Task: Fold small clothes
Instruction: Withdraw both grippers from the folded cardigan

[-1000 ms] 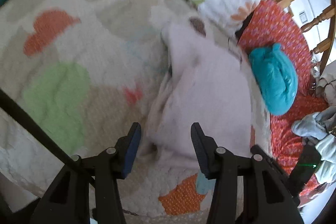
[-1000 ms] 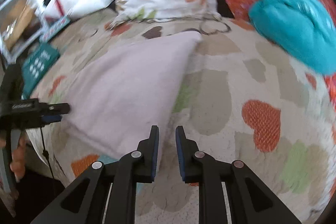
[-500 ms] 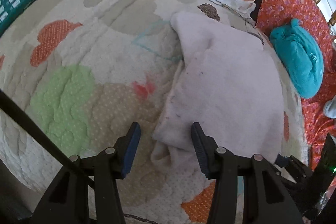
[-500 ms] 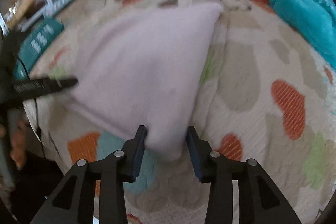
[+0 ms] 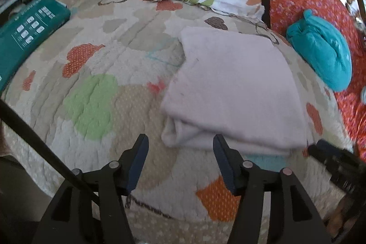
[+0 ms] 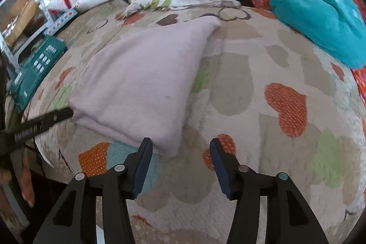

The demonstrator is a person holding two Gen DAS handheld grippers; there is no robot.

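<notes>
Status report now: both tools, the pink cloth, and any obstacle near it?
Left tool open, empty. Right tool open, empty. Pink cloth folded, flat on quilt, untouched. Teal bundle beside it, apart; not in the way.

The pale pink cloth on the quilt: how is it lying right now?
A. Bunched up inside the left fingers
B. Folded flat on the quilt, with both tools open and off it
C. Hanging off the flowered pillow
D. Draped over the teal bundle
B: the pale pink cloth lies folded flat on the quilt, while the left gripper and right gripper are open, holding nothing.
</notes>
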